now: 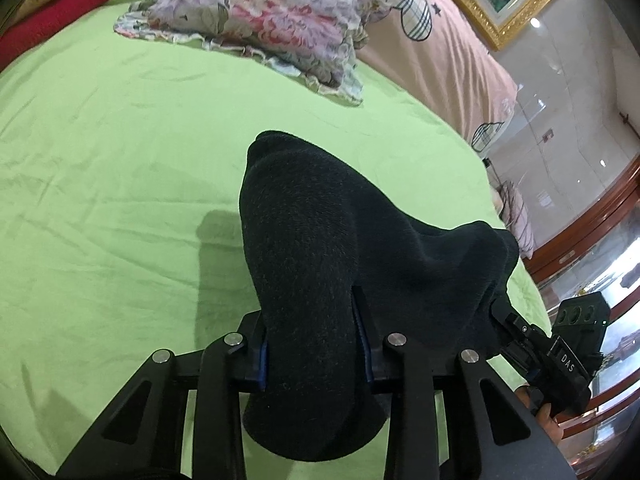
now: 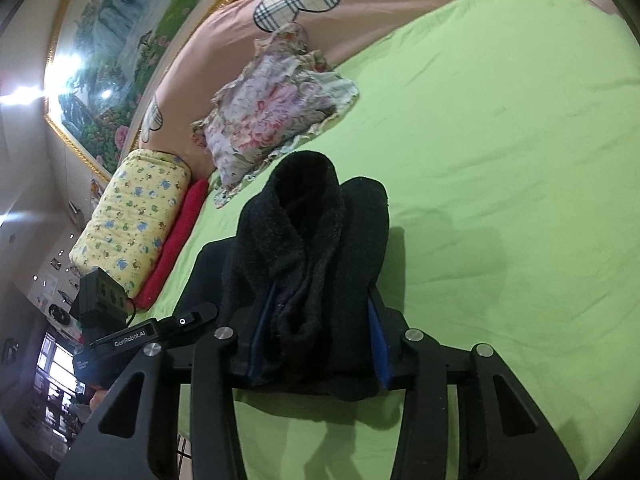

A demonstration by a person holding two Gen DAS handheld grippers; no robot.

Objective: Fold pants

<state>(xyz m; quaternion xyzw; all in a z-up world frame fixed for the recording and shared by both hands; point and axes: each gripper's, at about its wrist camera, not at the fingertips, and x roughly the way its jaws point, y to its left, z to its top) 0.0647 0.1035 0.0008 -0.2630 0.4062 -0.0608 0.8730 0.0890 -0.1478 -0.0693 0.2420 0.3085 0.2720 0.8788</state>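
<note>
Fingers of both handheld grippers are clamped on a bundle of black pants [image 1: 320, 240], held up over a lime-green bedsheet [image 1: 120, 160]. Blue-padded fingers of the left gripper [image 1: 316, 344] pinch a thick fold of the dark knit, which bulges forward between them and hides the fingertips and much of the bed ahead. At right in that view, the right gripper [image 1: 516, 332] grips the far end of the same bundle, its black body marked "DAS".

From the right wrist camera, the right gripper [image 2: 320, 340] squeezes a rolled, fleecy section of the pants [image 2: 312, 248] between its blue pads, the cloth rising in two humps that block the middle of the frame. The left gripper [image 2: 188, 320] shows at lower left, its tips buried in the fabric.

Beyond the pants, a crumpled floral cloth [image 2: 272, 112] lies on the sheet near a pink quilt [image 2: 224, 32] with plaid patches. A yellow patterned pillow [image 2: 132, 216] and a red cushion [image 2: 176, 240] sit side by side along the bed's edge, below a gold-framed landscape painting [image 2: 120, 52].
</note>
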